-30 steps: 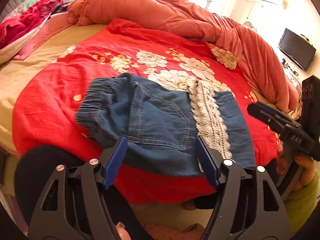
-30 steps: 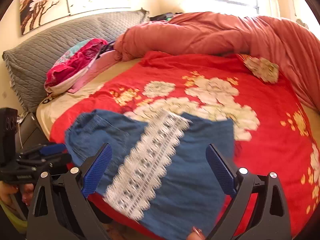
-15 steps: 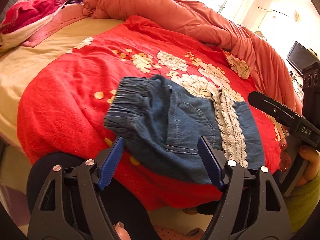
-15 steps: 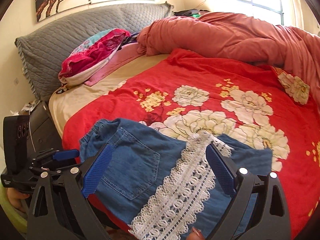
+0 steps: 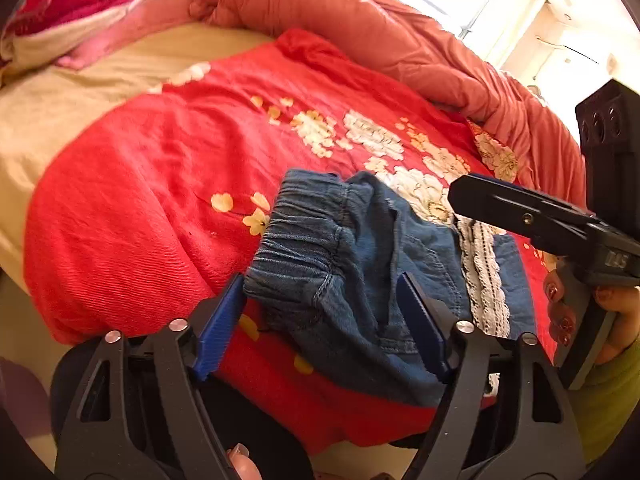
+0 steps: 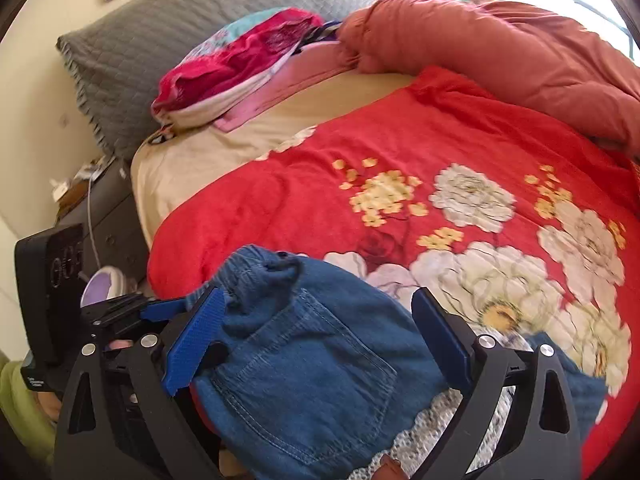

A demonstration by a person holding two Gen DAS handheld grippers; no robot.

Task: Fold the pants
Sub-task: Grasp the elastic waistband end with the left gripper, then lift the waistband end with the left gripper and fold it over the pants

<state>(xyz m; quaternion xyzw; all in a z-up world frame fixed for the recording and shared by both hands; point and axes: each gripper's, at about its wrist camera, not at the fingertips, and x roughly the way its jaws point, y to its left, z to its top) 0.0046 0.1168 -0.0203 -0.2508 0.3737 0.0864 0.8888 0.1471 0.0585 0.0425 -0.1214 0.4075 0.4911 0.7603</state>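
Observation:
Blue denim pants (image 5: 360, 264) with an elastic waistband and a white lace strip (image 5: 482, 276) lie folded at the near edge of a red floral bedspread (image 5: 160, 184). My left gripper (image 5: 324, 326) is open, its blue pads on either side of the waistband end. My right gripper (image 6: 316, 336) is open over the back pocket (image 6: 304, 376) of the pants (image 6: 320, 360). The right gripper also shows in the left wrist view (image 5: 540, 220) above the lace strip. The left gripper shows at the left of the right wrist view (image 6: 132, 312).
A rumpled orange duvet (image 5: 380, 40) lies along the far side of the bed. A pile of pink and red clothes (image 6: 240, 60) rests by a grey pillow (image 6: 180, 32). A dark nightstand (image 6: 108, 220) stands at the left of the bed.
Both grippers have moved left along the pants toward the waistband. The waistband end now sits between the left pads, and the pocket sits between the right pads.

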